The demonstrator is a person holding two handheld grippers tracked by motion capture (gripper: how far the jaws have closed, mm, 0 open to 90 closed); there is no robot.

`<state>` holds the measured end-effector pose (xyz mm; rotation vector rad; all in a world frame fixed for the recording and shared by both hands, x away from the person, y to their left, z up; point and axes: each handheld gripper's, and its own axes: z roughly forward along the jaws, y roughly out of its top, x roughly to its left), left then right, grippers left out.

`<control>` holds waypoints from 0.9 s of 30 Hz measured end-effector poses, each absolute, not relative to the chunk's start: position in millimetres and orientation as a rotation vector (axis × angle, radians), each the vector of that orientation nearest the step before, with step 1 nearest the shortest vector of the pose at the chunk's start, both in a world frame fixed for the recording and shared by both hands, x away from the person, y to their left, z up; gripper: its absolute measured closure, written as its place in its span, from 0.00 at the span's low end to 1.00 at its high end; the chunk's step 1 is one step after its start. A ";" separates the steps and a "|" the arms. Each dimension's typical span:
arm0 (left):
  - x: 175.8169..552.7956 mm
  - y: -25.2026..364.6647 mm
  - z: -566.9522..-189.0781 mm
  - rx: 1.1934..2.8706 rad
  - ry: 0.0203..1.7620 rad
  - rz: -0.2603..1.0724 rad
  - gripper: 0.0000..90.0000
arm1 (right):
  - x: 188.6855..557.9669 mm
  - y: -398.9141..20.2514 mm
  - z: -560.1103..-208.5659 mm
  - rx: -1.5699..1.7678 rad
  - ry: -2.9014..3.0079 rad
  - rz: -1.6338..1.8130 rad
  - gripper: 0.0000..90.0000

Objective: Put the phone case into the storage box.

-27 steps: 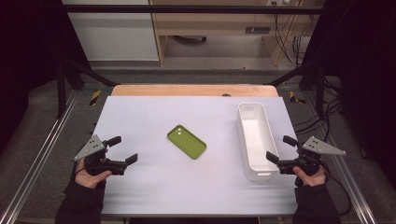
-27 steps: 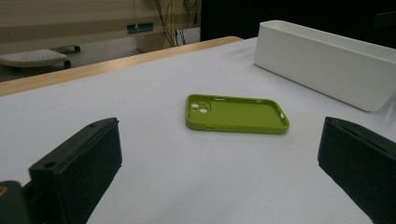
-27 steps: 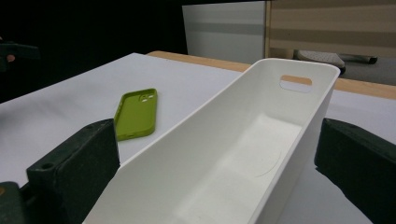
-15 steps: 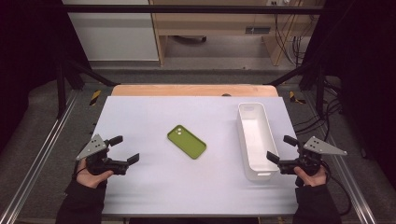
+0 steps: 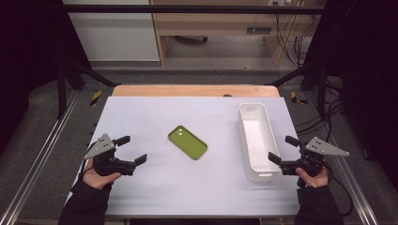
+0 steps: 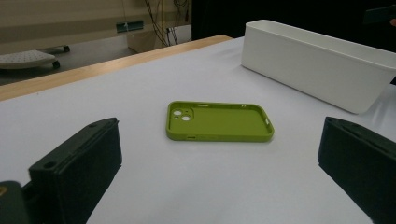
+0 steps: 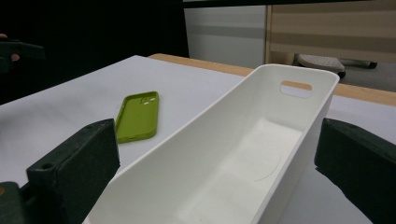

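Observation:
A green phone case [image 5: 187, 142] lies flat, hollow side up, in the middle of the white table [image 5: 197, 197]. It also lies ahead of the jaws in the left gripper view, phone case [image 6: 218, 121]. A long white bin [image 5: 256, 140] stands empty at the right. My left gripper [image 5: 131, 150] rests open at the table's left front, pointing toward the case, well short of it. My right gripper [image 5: 284, 149] is open beside the bin's near right end, holding nothing. In the right gripper view the bin [image 7: 243, 154] sits between the jaws' line of sight, the case [image 7: 137, 116] beyond it.
The table's wooden back edge [image 5: 195, 90] runs along the far side. Metal rails [image 5: 33, 168] flank the table on both sides. Cables hang at the back right [image 5: 286, 33]. Bare white surface surrounds the case.

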<state>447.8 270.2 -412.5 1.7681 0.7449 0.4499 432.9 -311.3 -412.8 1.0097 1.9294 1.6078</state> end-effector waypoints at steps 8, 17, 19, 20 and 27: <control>449.5 255.7 -408.1 1.778 0.741 0.442 0.00 | 432.9 -311.2 -412.7 1.011 1.929 1.608 0.00; 452.9 240.1 -405.1 1.789 0.731 0.431 0.00 | 433.0 -311.1 -412.9 1.010 1.930 1.607 0.00; 455.4 234.9 -404.2 1.797 0.731 0.431 0.00 | 432.9 -311.3 -413.0 1.013 1.928 1.606 0.00; 456.3 233.3 -404.0 1.798 0.732 0.429 0.00 | 433.1 -311.2 -413.2 1.013 1.929 1.607 0.00; 463.8 222.9 -402.3 1.823 0.737 0.427 0.00 | 433.2 -310.7 -413.6 1.009 1.933 1.606 0.00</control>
